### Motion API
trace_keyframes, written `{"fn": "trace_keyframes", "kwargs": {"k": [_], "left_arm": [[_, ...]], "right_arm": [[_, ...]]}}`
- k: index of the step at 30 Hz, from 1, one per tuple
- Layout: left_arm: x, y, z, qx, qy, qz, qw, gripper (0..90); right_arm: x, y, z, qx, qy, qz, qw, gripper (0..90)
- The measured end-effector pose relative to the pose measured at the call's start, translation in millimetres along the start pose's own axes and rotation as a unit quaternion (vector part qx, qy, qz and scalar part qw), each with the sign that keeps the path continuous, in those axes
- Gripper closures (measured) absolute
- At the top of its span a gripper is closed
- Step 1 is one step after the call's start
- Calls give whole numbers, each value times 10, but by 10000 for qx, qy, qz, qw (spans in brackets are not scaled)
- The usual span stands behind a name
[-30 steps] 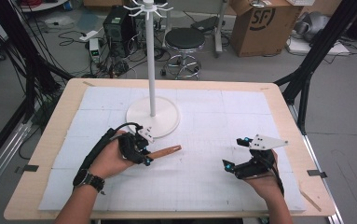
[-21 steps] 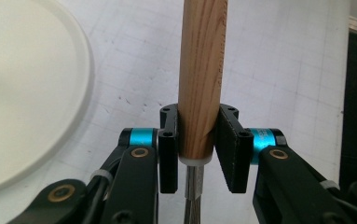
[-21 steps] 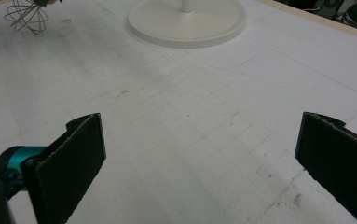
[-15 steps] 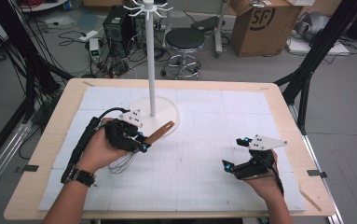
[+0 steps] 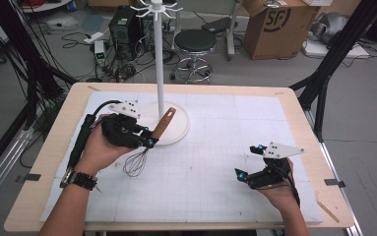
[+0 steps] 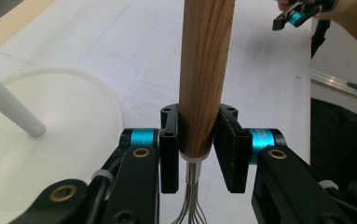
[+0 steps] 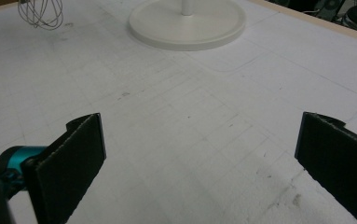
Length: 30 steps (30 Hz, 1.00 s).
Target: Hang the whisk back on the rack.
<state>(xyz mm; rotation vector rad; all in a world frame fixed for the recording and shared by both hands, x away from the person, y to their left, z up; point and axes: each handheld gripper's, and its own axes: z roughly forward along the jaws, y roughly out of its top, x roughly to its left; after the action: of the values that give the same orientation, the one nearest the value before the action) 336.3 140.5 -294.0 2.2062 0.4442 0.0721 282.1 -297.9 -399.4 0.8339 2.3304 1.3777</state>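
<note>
Wooden and reddish-brown, the handle of the whisk (image 5: 162, 125) slants up and away from the person, its free end tipped toward the white pole (image 5: 159, 59) of the stand, while the wire loops (image 5: 136, 162) hang down at the near end over the white mat (image 5: 215, 162). The long axis runs on a diagonal, from the wires low and near the person up to the handle tip high and to the right, above the stand's round white base (image 5: 178, 129). I cannot tell whether the wires touch the mat.

The left gripper (image 5: 149, 140) is clamped on the whisk. In the left gripper view its two black jaws press flat against either side of the handle (image 6: 204, 74) right at the bottom end, just above the collar where the steel wires (image 6: 192, 205) come out. The handle rises straight up between the jaws and out of the top of that view, and the wires drop below them toward the camera. The person's left hand (image 5: 100, 147) wraps the gripper body, with a dark beaded band on the wrist.

The right gripper (image 5: 247, 164) sits well apart from the whisk, low over the mat near the right side of the table (image 5: 294, 113). Its jaws stand wide apart with nothing between them; the right gripper view looks across bare mat between them toward the base (image 7: 188, 21) and a bit of the wire loops (image 7: 40, 14) at the far left.
</note>
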Motion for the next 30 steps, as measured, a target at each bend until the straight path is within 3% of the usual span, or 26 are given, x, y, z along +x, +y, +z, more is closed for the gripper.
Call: {"fn": "trace_keyframes", "kwargs": {"k": [6, 13, 30], "left_arm": [[21, 120, -139, -200, 20, -23, 9998, 724], [110, 274, -353, -641, 66, -231, 9977, 725], [252, 807, -668, -748, 119, -39, 9971, 725]], "right_arm": [[3, 1, 9, 33, 6, 2, 10000, 5], [-4, 0, 7, 9, 0, -19, 10000, 5], [-10, -2, -10, -16, 13, 16, 10000, 5]]}}
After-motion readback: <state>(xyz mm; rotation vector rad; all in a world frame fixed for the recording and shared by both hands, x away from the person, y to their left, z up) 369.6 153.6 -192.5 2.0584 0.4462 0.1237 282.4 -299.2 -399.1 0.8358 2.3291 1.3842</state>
